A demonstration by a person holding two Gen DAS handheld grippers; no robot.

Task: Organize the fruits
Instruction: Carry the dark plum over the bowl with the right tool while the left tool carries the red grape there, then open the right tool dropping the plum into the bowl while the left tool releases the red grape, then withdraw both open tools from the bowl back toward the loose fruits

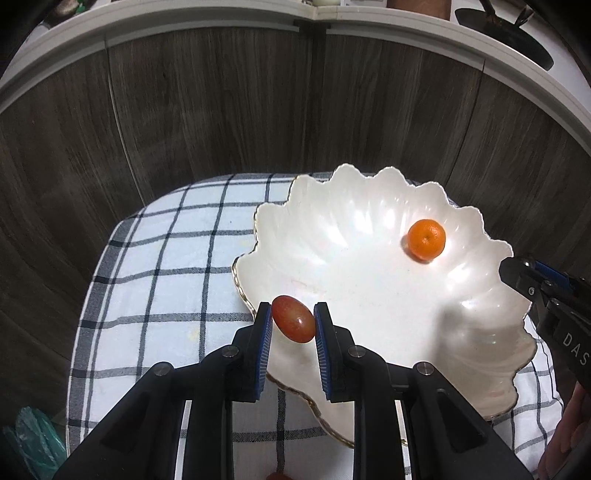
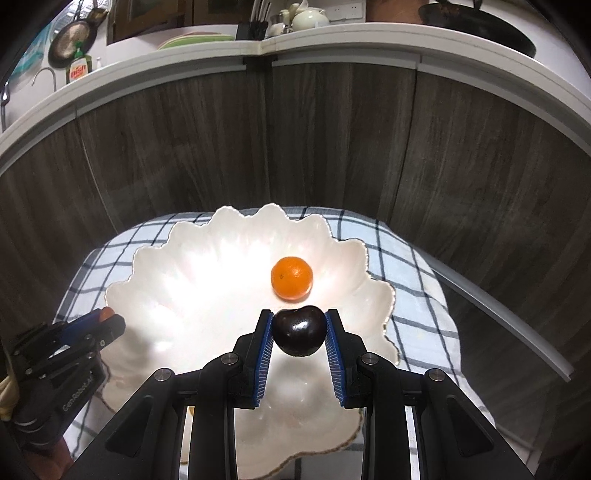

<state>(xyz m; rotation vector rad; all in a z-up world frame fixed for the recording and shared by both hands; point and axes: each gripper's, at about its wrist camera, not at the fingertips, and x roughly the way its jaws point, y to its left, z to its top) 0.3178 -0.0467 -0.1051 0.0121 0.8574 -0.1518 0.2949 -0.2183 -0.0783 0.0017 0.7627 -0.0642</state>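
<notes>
Both tongs hang over the scalloped white ceramic bowl (image 2: 155,258), likely to drop their loads: the left tongs (image 1: 293,323) pinch an oval red grape (image 1: 293,324), the right tongs (image 2: 299,330) clamp a glossy dark plum (image 2: 298,331), and a small orange mandarin (image 2: 291,277) already rests just beyond the plum.

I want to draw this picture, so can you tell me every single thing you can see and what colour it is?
Orange: one, orange, lying in the dish.
Red fruit: one, oval, reddish, held over the dish's edge.
Dark fruit: one, nearly black, shiny, held above the dish.
Dish: one, white, scalloped, gold-rimmed, on the cloth.
Cloth: one, white with dark checks, under the dish.
Counter: white edge above dark wood panels, behind everything.
Teapot: one, cream, on the counter.
Left gripper: black, blue pads, shut on the red fruit.
Right gripper: black, blue pads, shut on the dark fruit.
</notes>
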